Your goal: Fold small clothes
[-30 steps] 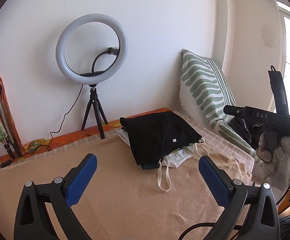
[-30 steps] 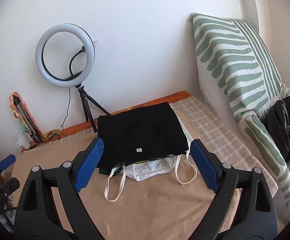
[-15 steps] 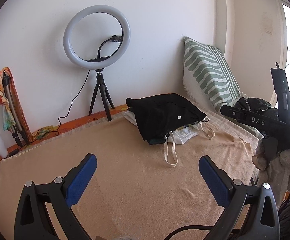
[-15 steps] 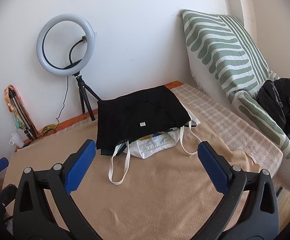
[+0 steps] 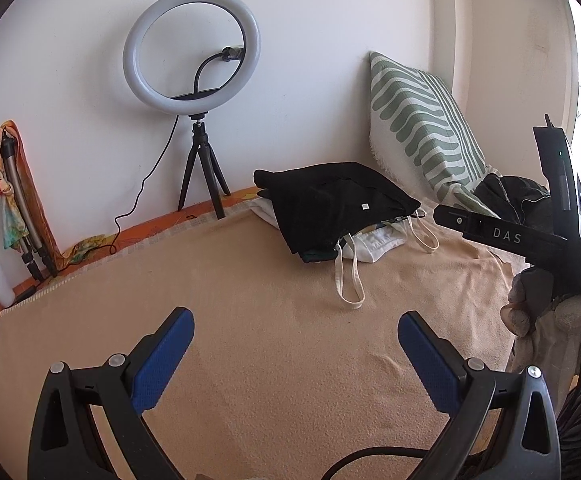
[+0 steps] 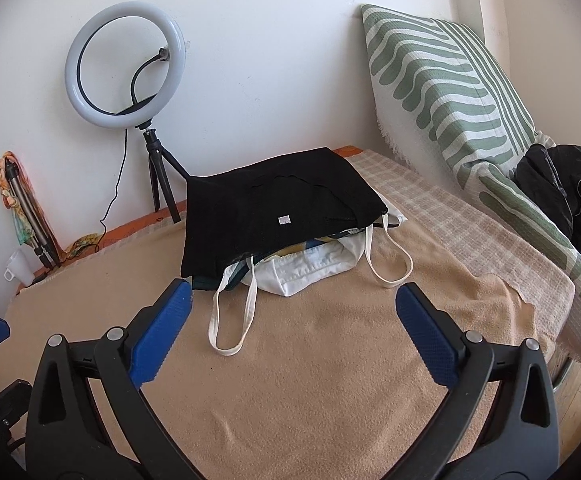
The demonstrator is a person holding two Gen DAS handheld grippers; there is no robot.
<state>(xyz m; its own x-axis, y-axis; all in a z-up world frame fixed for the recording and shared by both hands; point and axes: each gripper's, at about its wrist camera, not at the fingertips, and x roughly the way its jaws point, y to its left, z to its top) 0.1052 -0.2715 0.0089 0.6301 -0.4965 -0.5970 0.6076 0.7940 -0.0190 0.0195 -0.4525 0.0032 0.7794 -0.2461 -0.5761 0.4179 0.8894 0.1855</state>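
Now we are holding both tools, left tool (image 5: pixel 294 354) and right tool (image 6: pixel 292 328), wide and empty, approaching the black garment (image 6: pixel 274 208) topping the pile near the bed's (image 6: pixel 330 380) far edge; next we need to grip its hem.

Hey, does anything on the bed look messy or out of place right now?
Mostly the clothes pile: the black garment lies on top, but a white piece bulges out beneath it and two cream strap loops trail loose onto the tan blanket. The blanket's right edge is also rumpled.
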